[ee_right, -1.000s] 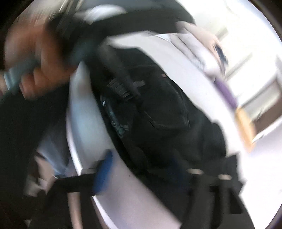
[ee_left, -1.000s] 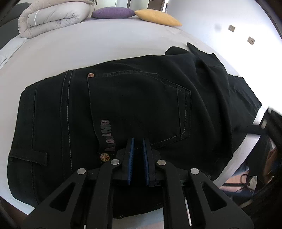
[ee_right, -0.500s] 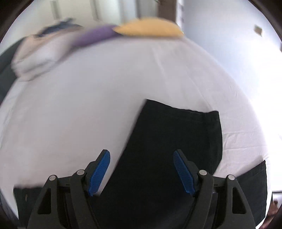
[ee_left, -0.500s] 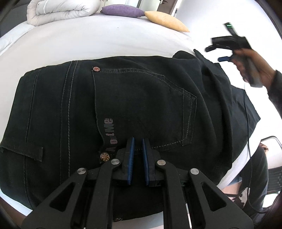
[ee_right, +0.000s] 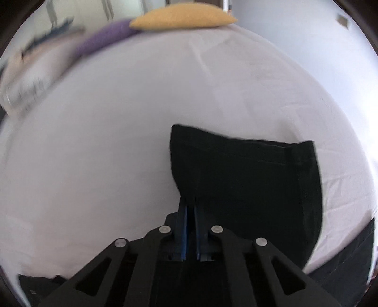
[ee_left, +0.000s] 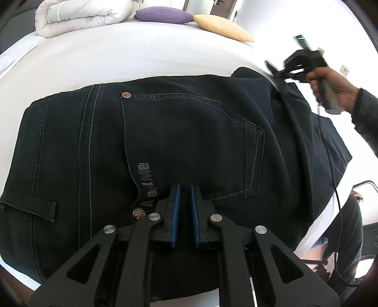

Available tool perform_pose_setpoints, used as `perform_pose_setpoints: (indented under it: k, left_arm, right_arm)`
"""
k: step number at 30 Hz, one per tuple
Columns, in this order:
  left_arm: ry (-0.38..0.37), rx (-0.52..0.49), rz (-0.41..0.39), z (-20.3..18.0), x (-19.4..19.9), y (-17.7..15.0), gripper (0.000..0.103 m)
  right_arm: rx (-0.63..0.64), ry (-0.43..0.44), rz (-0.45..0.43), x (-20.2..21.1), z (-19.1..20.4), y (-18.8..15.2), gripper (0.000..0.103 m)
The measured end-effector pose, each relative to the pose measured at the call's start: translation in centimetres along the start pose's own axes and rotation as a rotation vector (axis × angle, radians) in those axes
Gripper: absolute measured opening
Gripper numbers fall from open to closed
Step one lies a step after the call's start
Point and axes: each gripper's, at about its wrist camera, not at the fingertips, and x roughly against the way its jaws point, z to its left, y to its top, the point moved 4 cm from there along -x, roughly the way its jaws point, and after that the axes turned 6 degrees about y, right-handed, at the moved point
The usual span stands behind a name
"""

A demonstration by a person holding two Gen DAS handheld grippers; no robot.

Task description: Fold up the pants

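Black pants (ee_left: 179, 132) lie on a white bed (ee_left: 141, 54), seat side up with a back pocket showing. My left gripper (ee_left: 185, 189) is shut, its blue pads almost together, resting on the pants near the waistband by the pocket. My right gripper (ee_right: 191, 200) is shut on the left edge of a pant leg (ee_right: 248, 177), whose hem end lies flat ahead of it on the sheet. In the left wrist view the right gripper (ee_left: 274, 70) shows at the far right end of the pants, held by a hand.
A folded white duvet (ee_left: 80, 16), a purple pillow (ee_left: 163, 14) and a yellow pillow (ee_left: 222, 28) lie at the head of the bed. They also show blurred in the right wrist view. A wall (ee_right: 295, 30) stands on the right.
My right gripper swung over to the pant leg, was wide open above it half a second ago, and has now closed on the leg's edge. My left gripper stayed shut on the pants.
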Motion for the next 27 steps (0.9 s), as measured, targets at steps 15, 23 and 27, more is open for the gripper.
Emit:
perform_pose_setpoints:
  k: [15, 23, 27]
  left_arm:
    - [0.027, 0.014, 0.019, -0.8, 0.0, 0.3, 0.009]
    - [0.070, 0.019, 0.039, -1.0, -0.3, 0.7, 0.009]
    - [0.092, 0.012, 0.042, -1.4, -0.3, 0.7, 0.009]
  right_arm:
    - [-0.661, 0.239, -0.284, 16.4, -27.0, -21.6, 0.015]
    - [-0.759, 0.396, -0.386, 16.8, -27.9, -22.2, 0.078]
    - [-0.753, 0.385, -0.373, 14.7, -26.5, -20.2, 0.072]
